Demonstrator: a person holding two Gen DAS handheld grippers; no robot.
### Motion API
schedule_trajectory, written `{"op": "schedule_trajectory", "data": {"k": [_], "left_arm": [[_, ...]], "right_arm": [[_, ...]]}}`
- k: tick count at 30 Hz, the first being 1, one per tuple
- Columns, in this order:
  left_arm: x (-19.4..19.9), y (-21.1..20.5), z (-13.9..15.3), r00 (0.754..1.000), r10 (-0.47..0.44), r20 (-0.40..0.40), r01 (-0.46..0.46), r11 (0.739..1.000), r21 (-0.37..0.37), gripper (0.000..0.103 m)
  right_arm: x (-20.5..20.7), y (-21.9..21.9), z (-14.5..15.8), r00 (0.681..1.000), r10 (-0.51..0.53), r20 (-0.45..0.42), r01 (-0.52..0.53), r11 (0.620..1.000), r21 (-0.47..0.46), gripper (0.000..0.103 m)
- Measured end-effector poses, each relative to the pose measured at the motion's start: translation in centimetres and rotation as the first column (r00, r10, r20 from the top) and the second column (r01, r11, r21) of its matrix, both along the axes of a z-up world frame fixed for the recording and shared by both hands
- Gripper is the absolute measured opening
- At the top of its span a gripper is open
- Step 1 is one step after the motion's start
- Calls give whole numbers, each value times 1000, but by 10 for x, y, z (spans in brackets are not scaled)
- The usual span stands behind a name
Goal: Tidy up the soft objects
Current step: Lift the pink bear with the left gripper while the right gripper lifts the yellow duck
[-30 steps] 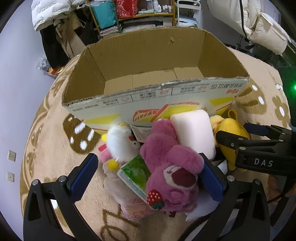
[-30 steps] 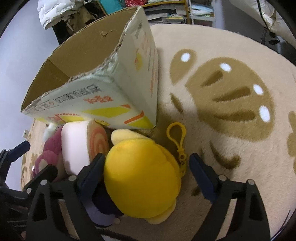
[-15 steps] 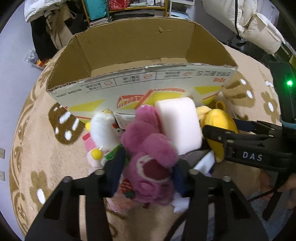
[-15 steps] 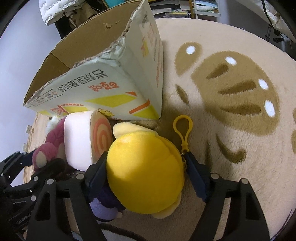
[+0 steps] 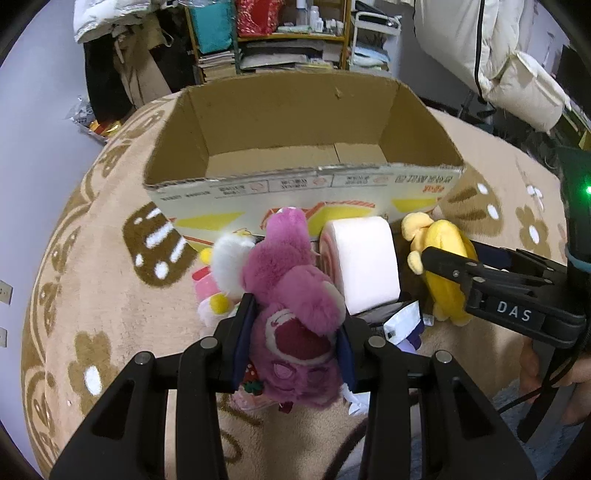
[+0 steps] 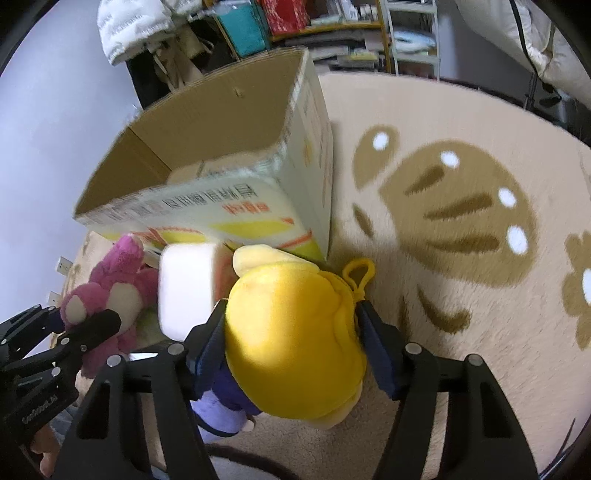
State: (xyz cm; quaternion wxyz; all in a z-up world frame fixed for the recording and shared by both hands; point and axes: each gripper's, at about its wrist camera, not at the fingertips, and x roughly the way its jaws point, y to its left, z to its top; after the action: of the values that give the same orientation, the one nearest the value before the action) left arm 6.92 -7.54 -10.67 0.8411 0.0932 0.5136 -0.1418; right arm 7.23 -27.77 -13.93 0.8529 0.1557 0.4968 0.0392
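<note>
Toys lie heaped on a rug (image 5: 110,314) before an open box (image 5: 295,192). Left tool (image 5: 293,341) is closing, pads pressing a pink bear (image 5: 295,295). Right tool (image 6: 295,339) is closing, pads against a yellow plush (image 6: 291,332).

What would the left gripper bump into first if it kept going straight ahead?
The pink plush bear already squeezed in the left gripper; its jaws are closing. Beyond it, probably the cardboard box.

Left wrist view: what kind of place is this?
Most likely a lived-in room at home, used partly for storage. A patterned plush rug covers the floor, a crowded shelf of books and boxes stands at the back, and white padded bedding or coats hang at the right.
</note>
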Motion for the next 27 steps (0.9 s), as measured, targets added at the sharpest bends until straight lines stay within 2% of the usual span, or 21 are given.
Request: {"op": "schedule_trajectory", "data": {"k": [13,20,27], "left_arm": [[-18,22,38,992,62,108,-57,997,-51,37],[-29,39,64,973,107,203,-92,993,-80,37],[-27,55,88,942,169,289,-139,983,-121,37]], "right_arm": [[-26,14,47,975,22,221,-14,999,-40,69],[-43,21,75,940,40,340,-16,997,-74,69],[-53,32,103,889,78,452,-22,991,-128,69]]}}
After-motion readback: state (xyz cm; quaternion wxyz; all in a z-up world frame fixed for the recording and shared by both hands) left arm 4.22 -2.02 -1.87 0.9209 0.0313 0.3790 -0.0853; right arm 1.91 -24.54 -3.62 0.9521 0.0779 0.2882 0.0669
